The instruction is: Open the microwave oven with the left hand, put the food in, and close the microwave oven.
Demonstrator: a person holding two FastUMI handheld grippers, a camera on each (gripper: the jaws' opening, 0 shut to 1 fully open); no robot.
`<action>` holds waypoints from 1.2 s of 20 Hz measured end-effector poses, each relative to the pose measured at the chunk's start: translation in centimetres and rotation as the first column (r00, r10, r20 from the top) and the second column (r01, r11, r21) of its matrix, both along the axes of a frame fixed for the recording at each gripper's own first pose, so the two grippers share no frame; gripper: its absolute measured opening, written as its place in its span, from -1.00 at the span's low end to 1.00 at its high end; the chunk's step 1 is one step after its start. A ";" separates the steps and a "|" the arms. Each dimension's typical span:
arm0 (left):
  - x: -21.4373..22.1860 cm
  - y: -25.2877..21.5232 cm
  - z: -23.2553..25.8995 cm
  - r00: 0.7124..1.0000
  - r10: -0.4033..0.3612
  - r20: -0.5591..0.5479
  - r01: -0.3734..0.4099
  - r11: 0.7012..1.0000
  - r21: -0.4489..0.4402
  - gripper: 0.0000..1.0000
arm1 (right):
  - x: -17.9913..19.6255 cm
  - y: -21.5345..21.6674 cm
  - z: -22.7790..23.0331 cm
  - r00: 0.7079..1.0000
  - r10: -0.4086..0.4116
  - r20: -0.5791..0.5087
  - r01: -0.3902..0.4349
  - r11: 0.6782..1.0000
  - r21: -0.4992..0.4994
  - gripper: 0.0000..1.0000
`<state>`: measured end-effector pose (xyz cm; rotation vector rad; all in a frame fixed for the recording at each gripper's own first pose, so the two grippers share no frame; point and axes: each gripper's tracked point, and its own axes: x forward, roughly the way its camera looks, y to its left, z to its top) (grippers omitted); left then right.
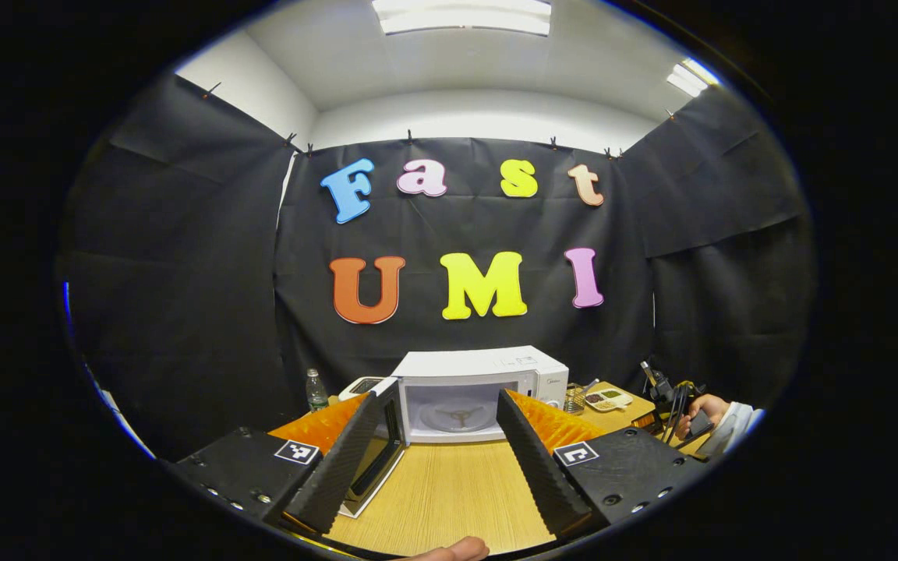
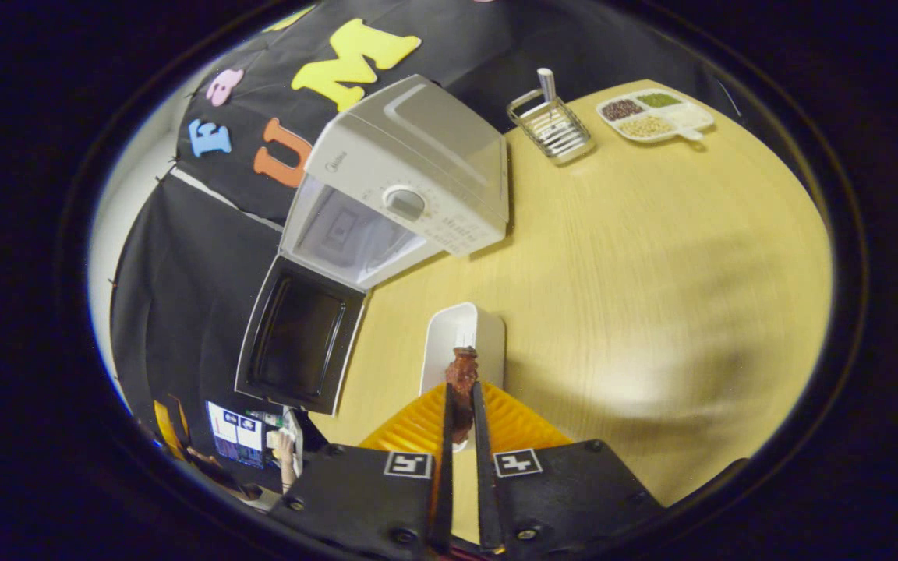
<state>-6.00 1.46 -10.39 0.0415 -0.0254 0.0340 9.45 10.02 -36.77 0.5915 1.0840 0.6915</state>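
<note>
Spread wide, the left gripper's (image 1: 440,436) jaws hover above the pale wooden tabletop (image 1: 449,499), facing the white microwave oven (image 1: 480,389), its door (image 1: 375,460) swung open. In the right gripper view, the right gripper's (image 2: 461,405) jaws pinch a brown piece of food (image 2: 462,370) above a white rectangular dish (image 2: 461,331). Judged step: loading; next, carrying the food into the open cavity.

The microwave (image 1: 480,393) cavity is left open with its door (image 2: 297,336) swung wide, bare table (image 2: 652,265) is offered in front, while the white container (image 2: 461,339) stands near the opening.
</note>
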 end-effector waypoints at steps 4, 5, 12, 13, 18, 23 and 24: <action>0.1 -0.2 -0.4 1.000 -0.015 -0.002 0.015 1.000 -0.015 0.87 | -0.6 -0.2 0.4 0.998 0.010 0.060 -0.006 0.998 -0.056 -0.77; 0.0 -0.1 -0.5 1.000 -0.013 -0.004 0.013 1.000 -0.015 0.87 | -0.8 -0.4 0.7 0.996 0.012 0.085 -0.005 0.997 -0.078 -0.79; -1.1 0.7 -0.9 1.000 -0.018 0.003 0.018 0.999 -0.043 0.87 | -2.7 -0.2 4.7 0.953 0.043 0.301 0.034 0.969 -0.246 -0.80; -1.3 1.2 -1.0 1.000 -0.014 0.002 0.014 0.999 -0.048 0.87 | -3.0 0.0 5.4 0.938 0.052 0.342 0.046 0.961 -0.274 -0.80; -2.1 2.0 -1.3 1.000 -0.020 0.002 0.020 0.999 -0.042 0.87 | -4.4 1.7 9.2 0.834 0.089 0.545 0.155 0.910 -0.385 -0.80; -2.6 2.7 -2.4 1.000 -0.015 -0.008 0.014 1.000 -0.017 0.87 | -6.0 5.6 12.3 0.703 0.093 0.705 0.263 0.887 -0.380 -0.80; -2.5 2.8 -2.7 1.000 -0.015 -0.014 0.015 1.000 -0.018 0.87 | -6.2 6.5 12.9 0.677 0.086 0.731 0.279 0.889 -0.363 -0.80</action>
